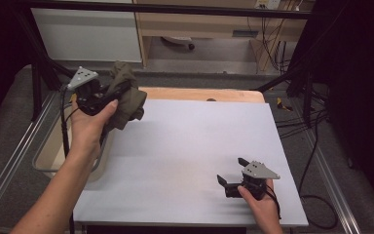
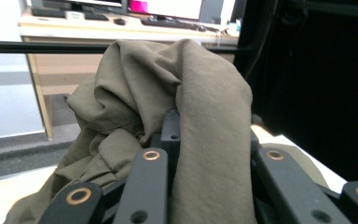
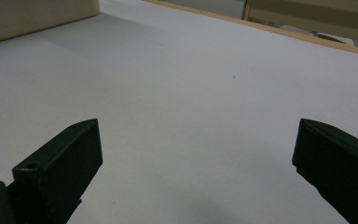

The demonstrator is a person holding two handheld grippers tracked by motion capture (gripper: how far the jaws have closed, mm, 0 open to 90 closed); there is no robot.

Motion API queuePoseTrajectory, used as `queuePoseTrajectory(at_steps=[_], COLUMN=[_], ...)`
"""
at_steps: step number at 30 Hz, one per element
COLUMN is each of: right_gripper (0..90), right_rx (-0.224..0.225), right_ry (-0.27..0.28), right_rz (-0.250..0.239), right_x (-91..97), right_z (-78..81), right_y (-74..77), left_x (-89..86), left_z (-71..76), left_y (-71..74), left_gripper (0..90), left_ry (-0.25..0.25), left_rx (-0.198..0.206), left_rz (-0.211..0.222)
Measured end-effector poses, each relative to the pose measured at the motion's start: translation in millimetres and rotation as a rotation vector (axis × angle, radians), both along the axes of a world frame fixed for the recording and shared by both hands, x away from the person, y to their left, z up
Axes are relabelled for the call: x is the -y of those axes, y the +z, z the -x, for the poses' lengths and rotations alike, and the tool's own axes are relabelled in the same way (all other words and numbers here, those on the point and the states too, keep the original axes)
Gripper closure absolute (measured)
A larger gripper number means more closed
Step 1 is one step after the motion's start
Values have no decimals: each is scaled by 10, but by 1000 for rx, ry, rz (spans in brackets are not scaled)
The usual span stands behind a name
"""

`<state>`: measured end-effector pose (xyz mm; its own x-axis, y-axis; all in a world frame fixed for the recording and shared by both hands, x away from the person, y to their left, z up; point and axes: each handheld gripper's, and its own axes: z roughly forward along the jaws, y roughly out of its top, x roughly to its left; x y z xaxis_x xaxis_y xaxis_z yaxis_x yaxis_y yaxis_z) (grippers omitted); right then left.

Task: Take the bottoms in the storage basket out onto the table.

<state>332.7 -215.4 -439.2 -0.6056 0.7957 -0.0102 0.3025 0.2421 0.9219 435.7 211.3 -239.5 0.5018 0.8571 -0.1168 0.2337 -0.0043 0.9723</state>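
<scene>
My left gripper (image 1: pixel 108 93) has its jaws clamped on a bunched olive-green cloth (image 1: pixel 126 95), lifted clear above the far left corner of the white surface (image 1: pixel 185 156). In the left gripper view the cloth (image 2: pixel 186 107) drapes over and between my jaws, spilling down both sides in loose folds. Just left of the surface sits a pale tub (image 1: pixel 48 151), below my forearm.

My right gripper (image 1: pixel 230 178) rests on the surface near its right front corner, jaws spread wide with nothing between them; the right gripper view shows bare white sheet ahead of its jaws.

I judge the cloth light, limp and quite unbreakable. It will sag, swing and change shape with every move, and a thin pinch of fabric could slide out if I tug fast. It has no stiff edge to steer by, so I would keep the clamp on a thick gathered fold. To spread it out on the surface, the free right jaws should take a hanging corner or hem, well apart from my left grip.
</scene>
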Motion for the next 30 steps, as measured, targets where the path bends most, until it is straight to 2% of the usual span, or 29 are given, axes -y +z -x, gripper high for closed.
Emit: queuePoseTrajectory(at_steps=[6, 10, 17, 30], right_gripper=[22, 22, 21, 21], right_rx=[3, 3, 5, 3], right_ry=[0, -1, 0, 1], right_rz=[1, -1, -1, 1], right_x=[5, 15, 22, 14], right_z=[0, 3, 0, 0], right_y=[2, 6, 6, 3], left_x=[304, 426, 525, 666], left_z=[27, 29, 32, 100], left_y=[-201, -293, -376, -447], left_gripper=[722, 721, 720, 720], left_ry=[-49, -66, -83, -112], left_rx=[-28, -44, -59, -59], left_rz=[-14, -17, -28, -39])
